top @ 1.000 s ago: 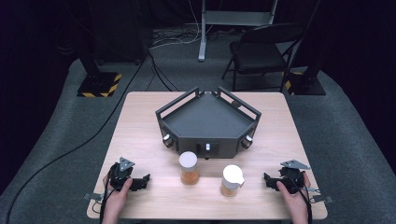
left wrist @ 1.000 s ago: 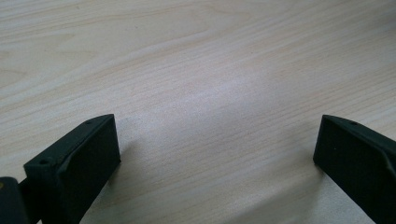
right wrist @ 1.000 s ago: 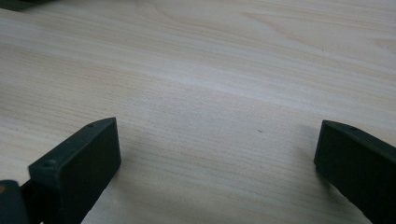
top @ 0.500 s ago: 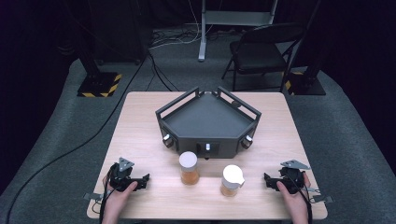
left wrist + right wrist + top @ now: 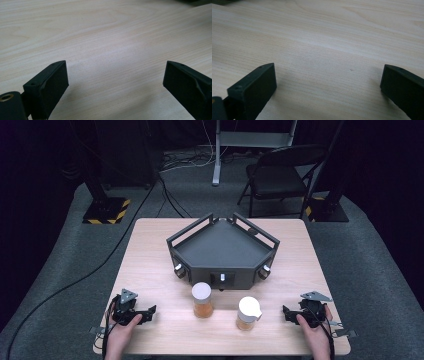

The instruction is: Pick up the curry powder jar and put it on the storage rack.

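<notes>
High view, left to right: left gripper (image 5: pixel 150 311) resting on table (image 5: pixel 150 250), jaws apart and empty though just closing a little, bare wood between them in left gripper view. To its right, nearer this hand, upright jar with flat lid (image 5: pixel 202 299); further right, second jar with spouted lid (image 5: pixel 248 312), closer to right gripper (image 5: pixel 287 313), likewise spread wide and empty. Behind both jars, dark tray (image 5: pixel 220 251). Nothing blocking either sideways reach; both jars standing tall.
</notes>
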### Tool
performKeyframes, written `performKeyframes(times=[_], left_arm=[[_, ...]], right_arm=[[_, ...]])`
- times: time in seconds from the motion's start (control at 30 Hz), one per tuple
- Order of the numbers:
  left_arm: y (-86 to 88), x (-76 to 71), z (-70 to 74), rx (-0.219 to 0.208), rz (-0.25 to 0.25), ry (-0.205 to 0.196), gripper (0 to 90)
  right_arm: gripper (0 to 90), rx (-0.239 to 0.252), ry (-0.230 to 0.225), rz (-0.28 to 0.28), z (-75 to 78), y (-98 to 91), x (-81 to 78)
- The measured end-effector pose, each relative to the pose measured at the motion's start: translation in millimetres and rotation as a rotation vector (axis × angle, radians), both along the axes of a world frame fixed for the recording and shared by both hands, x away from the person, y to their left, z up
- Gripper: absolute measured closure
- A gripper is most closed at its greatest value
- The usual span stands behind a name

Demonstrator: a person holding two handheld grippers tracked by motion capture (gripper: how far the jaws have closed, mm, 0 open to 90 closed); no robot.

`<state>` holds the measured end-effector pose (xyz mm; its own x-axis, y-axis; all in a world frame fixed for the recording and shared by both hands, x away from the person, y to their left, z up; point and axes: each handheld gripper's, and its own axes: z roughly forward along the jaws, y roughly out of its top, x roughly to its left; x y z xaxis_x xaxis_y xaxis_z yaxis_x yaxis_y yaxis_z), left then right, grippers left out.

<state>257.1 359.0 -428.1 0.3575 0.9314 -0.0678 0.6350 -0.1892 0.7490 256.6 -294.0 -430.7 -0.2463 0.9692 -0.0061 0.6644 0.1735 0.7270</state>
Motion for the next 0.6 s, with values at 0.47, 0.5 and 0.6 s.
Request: performKeyframes(times=[0.47,0.5,0.6], left_arm=[[-5.0,-13.4,24.0,-0.029,-0.069,-0.064,5.3],[-5.0,-13.4,24.0,-0.029,-0.069,-0.064,5.2],[-5.9,-14.8,28.2,-0.039,-0.094,-0.068,5.1]], right_arm=[[0.0,0.001,0.001,0.002,0.1,-0.5,0.3],[0.0,0.001,0.001,0.002,0.1,-0.5,0.3],[0.0,0.001,0.001,0.002,0.1,-0.5,0.3]])
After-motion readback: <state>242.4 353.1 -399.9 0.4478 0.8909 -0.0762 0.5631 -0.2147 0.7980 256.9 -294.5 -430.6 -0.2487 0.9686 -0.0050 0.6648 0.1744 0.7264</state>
